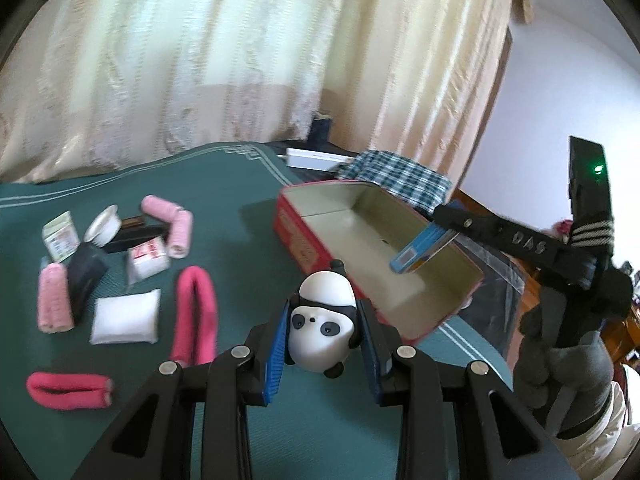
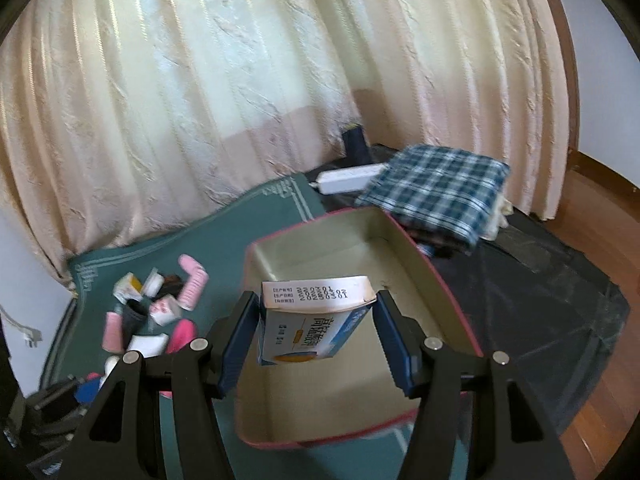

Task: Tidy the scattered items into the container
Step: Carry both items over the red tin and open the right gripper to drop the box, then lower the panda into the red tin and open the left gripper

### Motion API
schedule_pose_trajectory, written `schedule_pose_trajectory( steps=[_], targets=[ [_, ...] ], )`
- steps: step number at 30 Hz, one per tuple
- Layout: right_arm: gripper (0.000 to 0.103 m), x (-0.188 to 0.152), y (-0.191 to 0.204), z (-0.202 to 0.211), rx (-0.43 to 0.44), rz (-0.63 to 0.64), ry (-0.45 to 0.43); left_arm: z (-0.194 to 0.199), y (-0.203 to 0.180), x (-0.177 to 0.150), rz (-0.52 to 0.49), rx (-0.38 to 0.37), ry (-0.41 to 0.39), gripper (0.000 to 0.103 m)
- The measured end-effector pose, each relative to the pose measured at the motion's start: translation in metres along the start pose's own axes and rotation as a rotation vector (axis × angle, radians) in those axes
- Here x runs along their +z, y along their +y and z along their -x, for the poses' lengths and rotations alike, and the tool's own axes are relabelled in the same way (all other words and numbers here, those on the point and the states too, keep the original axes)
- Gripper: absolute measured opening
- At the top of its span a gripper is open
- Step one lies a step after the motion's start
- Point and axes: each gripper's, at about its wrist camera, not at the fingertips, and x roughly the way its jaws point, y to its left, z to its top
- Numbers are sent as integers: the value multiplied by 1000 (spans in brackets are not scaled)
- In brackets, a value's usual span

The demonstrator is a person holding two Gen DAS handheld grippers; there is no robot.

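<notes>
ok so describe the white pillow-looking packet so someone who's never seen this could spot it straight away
Start at the green mat and look to the cluster of small items left of the red tin. At the near edge of that cluster lies the white packet, flat, between a pale pink roll and a hot pink folded roll. It is the only plain white, unprinted, pillow-shaped item there.

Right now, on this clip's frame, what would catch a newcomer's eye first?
The panda figurine, clamped between the left hand-held gripper pads just short of the red tin box, stands out first. Next is the blue-and-white carton that the right hand-held gripper holds above the box's bare cream interior. To the left, pink rolls and white packets lie scattered on the green mat.
</notes>
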Motion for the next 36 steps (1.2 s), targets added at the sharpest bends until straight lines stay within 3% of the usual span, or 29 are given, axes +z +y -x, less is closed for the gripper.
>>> schedule_pose_trajectory(
  steps=[13, 15, 20, 36],
  targets=[
    [64, 3, -31, -39, -97, 12, 137, -24, -26, 12, -36, -27, 32, 34],
    [80, 5, -31, -44, -91, 9, 145, -27, -26, 14, -35, -26, 35, 34],
    [82, 13, -35, -44, -39, -21, 107, -34, -28, 18, -40, -27, 47, 34],
    [82, 26, -50, -34, -11, -73, 28, -58, -51, 33, -77, -74, 68, 34]
  ],
)
